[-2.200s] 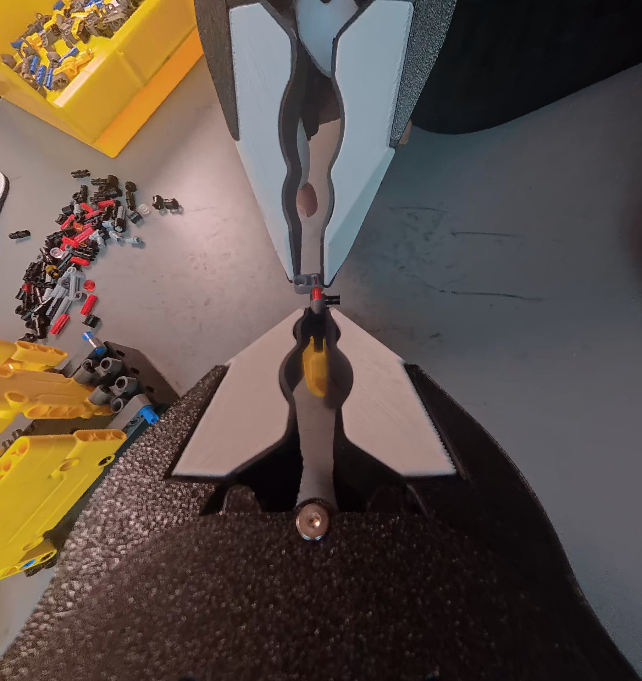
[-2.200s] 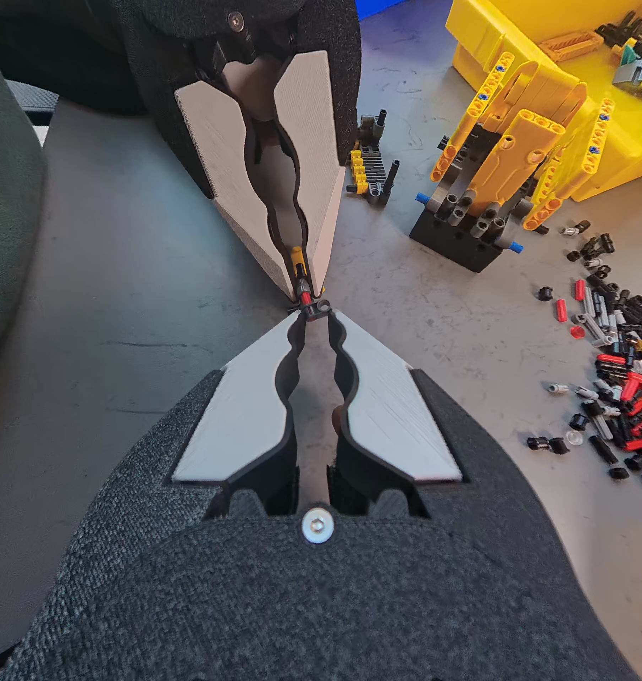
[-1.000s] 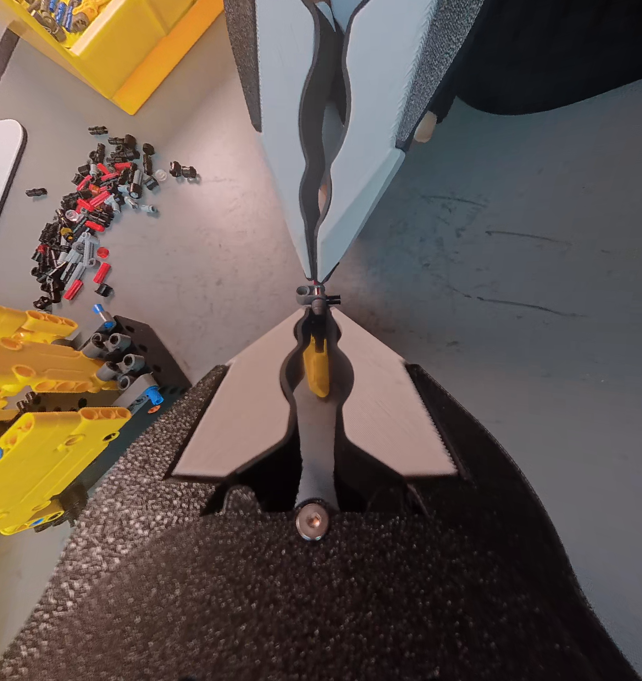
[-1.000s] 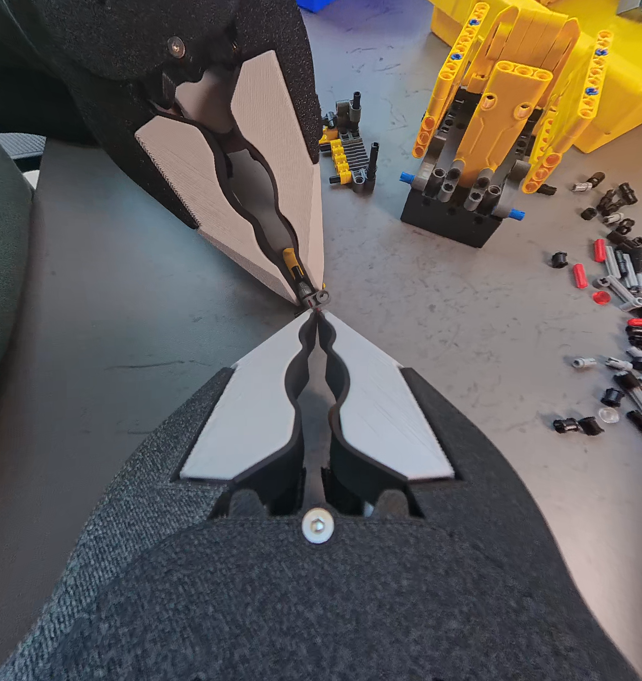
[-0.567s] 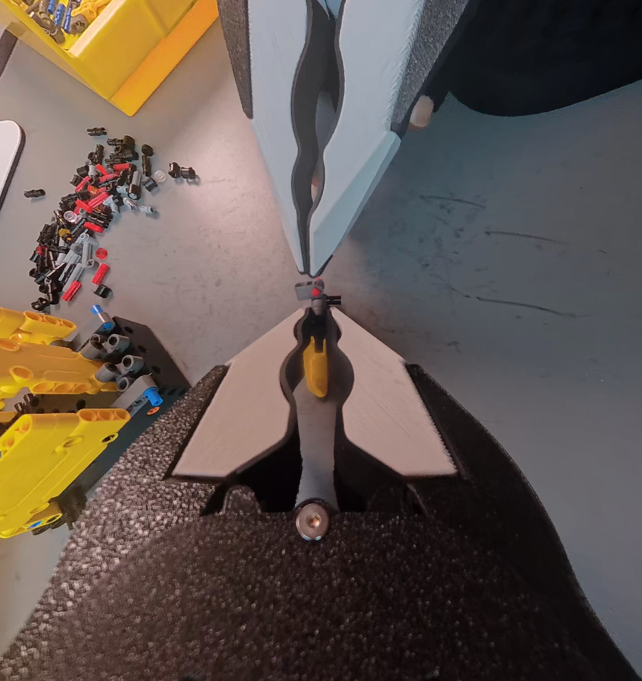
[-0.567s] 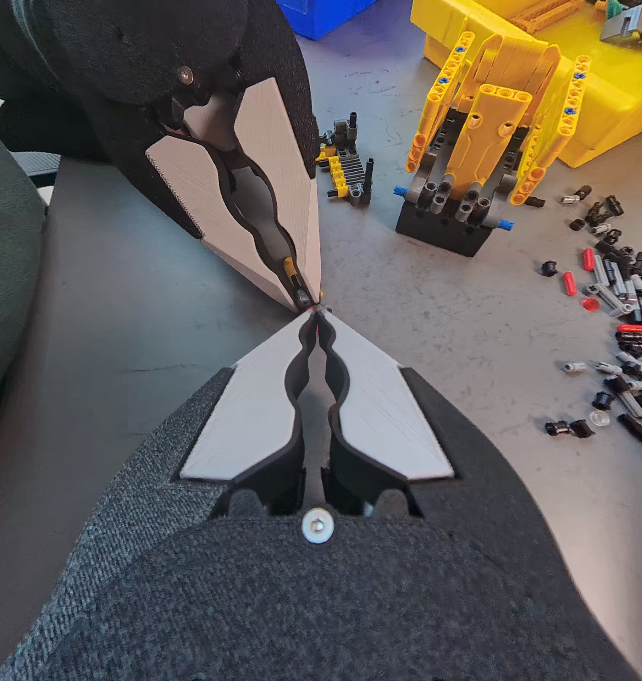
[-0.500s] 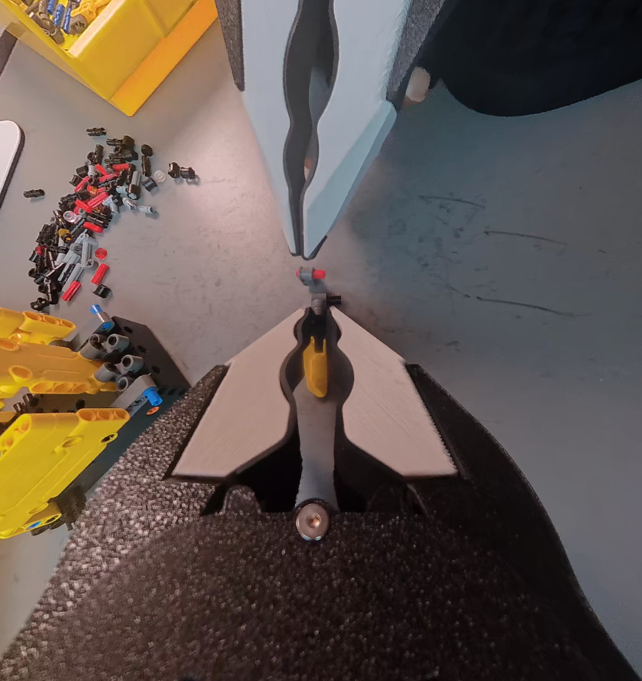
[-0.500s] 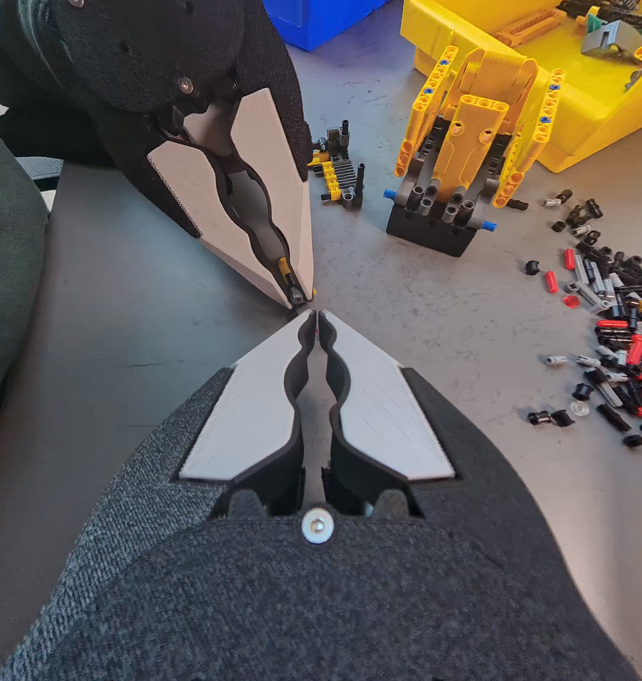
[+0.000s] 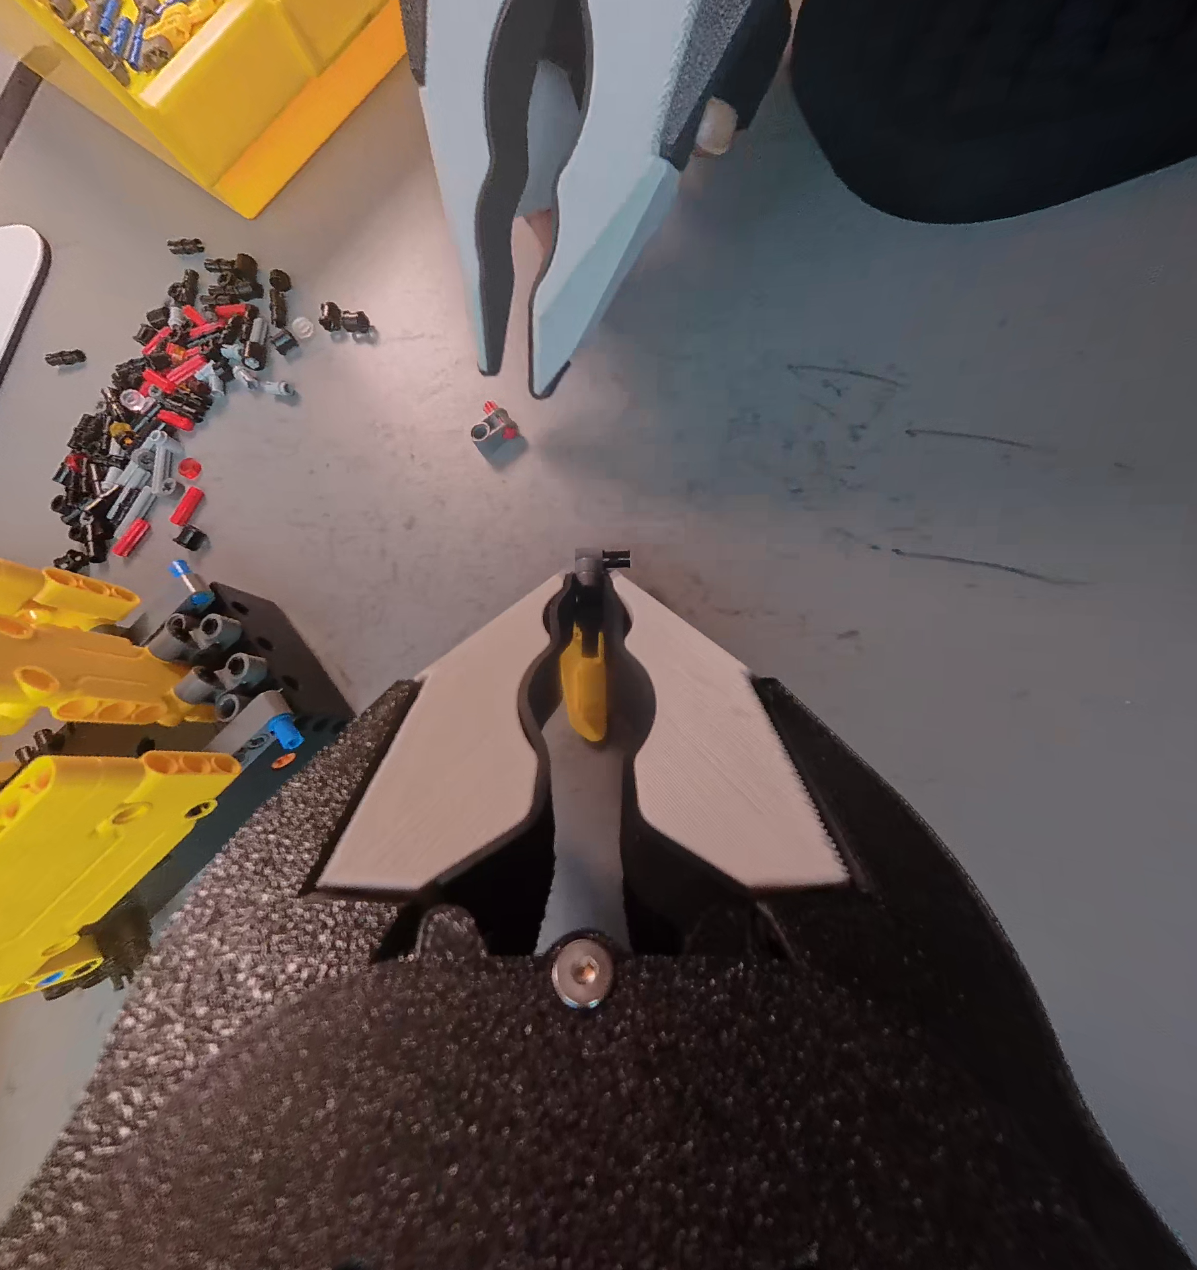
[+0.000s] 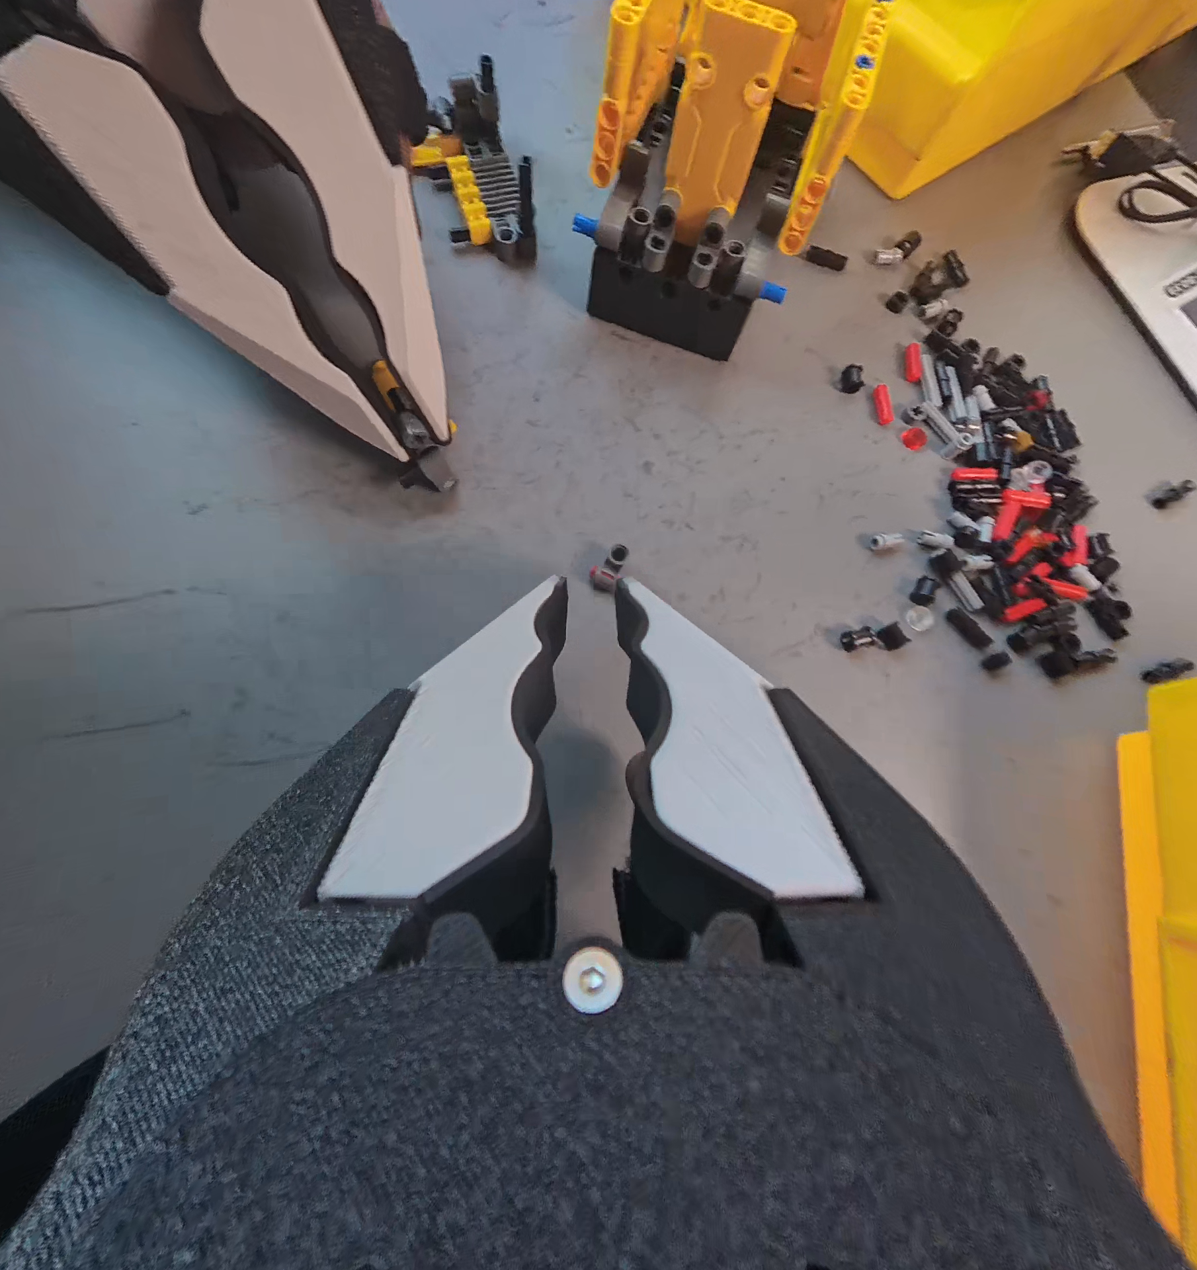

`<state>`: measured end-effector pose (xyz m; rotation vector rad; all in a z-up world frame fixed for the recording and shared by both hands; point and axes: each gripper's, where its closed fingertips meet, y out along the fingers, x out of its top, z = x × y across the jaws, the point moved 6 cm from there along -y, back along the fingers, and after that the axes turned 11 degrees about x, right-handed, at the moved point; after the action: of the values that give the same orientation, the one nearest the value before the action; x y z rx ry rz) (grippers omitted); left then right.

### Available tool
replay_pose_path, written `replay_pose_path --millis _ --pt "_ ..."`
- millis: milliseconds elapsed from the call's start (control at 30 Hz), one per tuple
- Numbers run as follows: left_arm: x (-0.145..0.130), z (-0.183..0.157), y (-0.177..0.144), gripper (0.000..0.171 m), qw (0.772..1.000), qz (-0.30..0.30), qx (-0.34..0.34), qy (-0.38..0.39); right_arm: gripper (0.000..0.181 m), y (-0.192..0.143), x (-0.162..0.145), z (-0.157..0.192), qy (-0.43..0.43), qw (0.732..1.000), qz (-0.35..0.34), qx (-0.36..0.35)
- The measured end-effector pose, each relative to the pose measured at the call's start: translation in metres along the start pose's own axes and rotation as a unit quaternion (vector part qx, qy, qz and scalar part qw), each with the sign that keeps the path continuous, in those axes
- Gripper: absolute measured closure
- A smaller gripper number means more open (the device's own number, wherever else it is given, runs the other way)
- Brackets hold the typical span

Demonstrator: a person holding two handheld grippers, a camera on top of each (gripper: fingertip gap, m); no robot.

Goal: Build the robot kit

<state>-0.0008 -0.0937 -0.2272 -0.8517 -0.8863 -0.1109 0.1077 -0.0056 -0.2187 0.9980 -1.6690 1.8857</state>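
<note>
Gripping a yellow-and-grey piece (image 9: 585,677), the left gripper (image 9: 590,574) faces the slightly parted right gripper (image 10: 590,584) over a scuffed grey table (image 9: 925,550).

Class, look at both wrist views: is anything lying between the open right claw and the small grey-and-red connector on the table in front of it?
Nothing visible does. The connector lies on bare table just beyond the right claw, close to one fingertip. The left claw, shut on a yellow-and-black piece, is off to one side, and the parts pile to the other.

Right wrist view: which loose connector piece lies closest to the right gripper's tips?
The small grey-and-red connector lying alone just past the right gripper, apart from the pile off to one side.
</note>
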Motion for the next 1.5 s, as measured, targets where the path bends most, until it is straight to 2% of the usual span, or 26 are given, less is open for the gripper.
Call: replay_pose_path --millis 200,400,600,700,800,967,1133,1200,1267,1367,1500 --pt "-0.002 0.002 -0.001 0.164 1.0 0.003 -0.015 -0.017 0.161 0.006 -0.005 -0.008 0.018 0.999 0.018 -0.023" --pt "-0.003 0.004 -0.002 0.161 0.999 0.003 -0.029 -0.033 0.16 0.014 0.0 -0.005 0.018 0.999 0.037 -0.009" --pt "-0.003 0.007 -0.003 0.159 0.998 -0.005 -0.04 -0.049 0.171 0.017 0.002 -0.004 0.02 0.998 0.053 -0.013" --pt "0.002 0.009 -0.008 0.156 0.994 -0.026 -0.062 -0.083 0.171 0.016 0.007 0.0 -0.008 0.999 0.027 -0.016" --pt "0.007 0.019 -0.015 0.154 0.985 -0.057 -0.082 -0.139 0.171 0.01 0.025 0.013 -0.073 0.996 -0.041 -0.007" --pt "0.014 0.034 -0.025 0.149 0.949 -0.109 -0.144 -0.26 0.171 0.001 0.049 0.032 -0.149 0.98 -0.131 -0.007" --pt "0.018 0.039 -0.03 0.15 0.889 -0.138 -0.238 -0.365 0.171 0.005 0.054 0.048 -0.247 0.962 -0.113 -0.038" --pt "0.016 0.038 -0.029 0.153 0.877 -0.131 -0.259 -0.382 0.171 0.007 0.056 0.054 -0.283 0.952 -0.101 -0.054" --pt "0.016 0.035 -0.028 0.163 0.868 -0.132 -0.277 -0.39 0.171 0.008 0.058 0.057 -0.295 0.949 -0.097 -0.058" --pt "0.016 0.038 -0.029 0.164 0.86 -0.132 -0.283 -0.404 0.171 0.008 0.059 0.057 -0.293 0.948 -0.102 -0.067" --pt "0.019 0.047 -0.032 0.165 0.833 -0.166 -0.286 -0.444 0.169 0.003 0.068 0.052 -0.259 0.952 -0.139 -0.088"
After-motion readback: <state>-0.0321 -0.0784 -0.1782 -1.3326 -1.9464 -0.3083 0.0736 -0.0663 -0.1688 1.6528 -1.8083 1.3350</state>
